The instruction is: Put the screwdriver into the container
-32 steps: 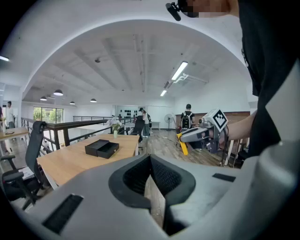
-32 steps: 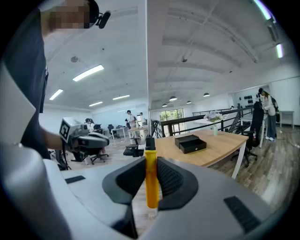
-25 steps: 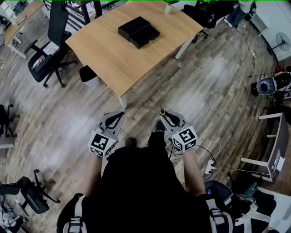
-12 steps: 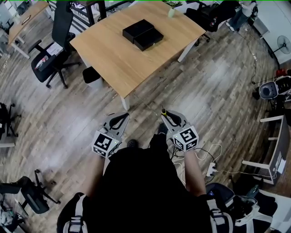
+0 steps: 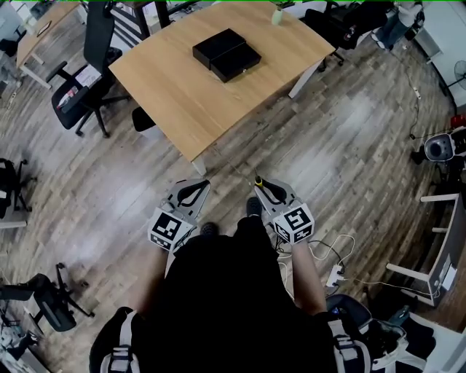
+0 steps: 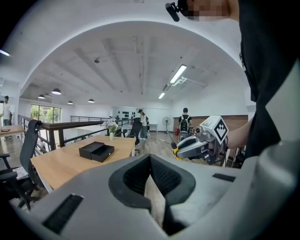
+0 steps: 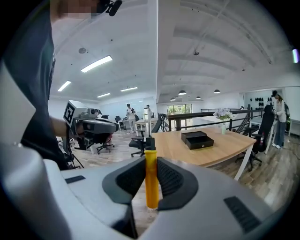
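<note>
The black container [image 5: 224,54] lies open on the wooden table [image 5: 175,87], well ahead of both grippers; it also shows in the left gripper view [image 6: 96,151] and the right gripper view [image 7: 197,139]. My right gripper [image 5: 261,185] is held over the floor in front of the person's body, shut on a yellow-handled screwdriver [image 7: 151,178] that stands upright between its pads, with the dark shaft pointing up. The yellow handle [image 5: 258,179] pokes out past the jaws. My left gripper [image 5: 195,186] hangs beside it, level with it, jaws together and holding nothing [image 6: 151,159].
Office chairs [image 5: 80,80] stand left of the table. A small green vase [image 5: 277,16] sits at the table's far edge. A power strip with cables [image 5: 336,268] lies on the wood floor at my right. People stand far off in the room [image 6: 185,123].
The head view has shifted slightly. Both grippers stay in front of the body, and the screwdriver remains in the right one.
</note>
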A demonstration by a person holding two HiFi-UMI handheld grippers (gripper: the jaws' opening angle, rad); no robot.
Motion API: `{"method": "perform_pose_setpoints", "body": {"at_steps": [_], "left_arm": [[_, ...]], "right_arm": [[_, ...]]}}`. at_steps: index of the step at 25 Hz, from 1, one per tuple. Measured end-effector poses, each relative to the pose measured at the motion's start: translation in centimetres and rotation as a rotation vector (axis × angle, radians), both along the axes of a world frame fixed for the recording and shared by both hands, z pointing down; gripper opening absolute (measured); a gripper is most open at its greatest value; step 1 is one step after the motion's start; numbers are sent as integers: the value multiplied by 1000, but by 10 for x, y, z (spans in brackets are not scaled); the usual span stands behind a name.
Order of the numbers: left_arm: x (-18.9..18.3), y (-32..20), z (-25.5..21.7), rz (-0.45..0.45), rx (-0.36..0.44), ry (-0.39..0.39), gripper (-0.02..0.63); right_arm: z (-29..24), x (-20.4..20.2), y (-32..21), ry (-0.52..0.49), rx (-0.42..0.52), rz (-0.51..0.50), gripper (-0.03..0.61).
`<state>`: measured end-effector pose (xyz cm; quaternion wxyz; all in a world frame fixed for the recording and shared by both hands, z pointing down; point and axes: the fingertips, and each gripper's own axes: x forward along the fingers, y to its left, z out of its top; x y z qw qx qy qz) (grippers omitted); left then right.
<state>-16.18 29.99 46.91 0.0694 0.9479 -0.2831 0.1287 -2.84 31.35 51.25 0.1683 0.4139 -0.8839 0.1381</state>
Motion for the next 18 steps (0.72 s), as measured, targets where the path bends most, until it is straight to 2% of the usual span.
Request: {"method": "perform_pose_setpoints", "body": {"at_steps": [12,18], "left_arm": [[81,-65,-27,-91,73,-49,23],[102,-80,-30,-157,77,-57,22]], "right_arm": [[-6,74,-80,-21,34,-114,84],[-6,98,-101,-27,25,-166,84]]}}
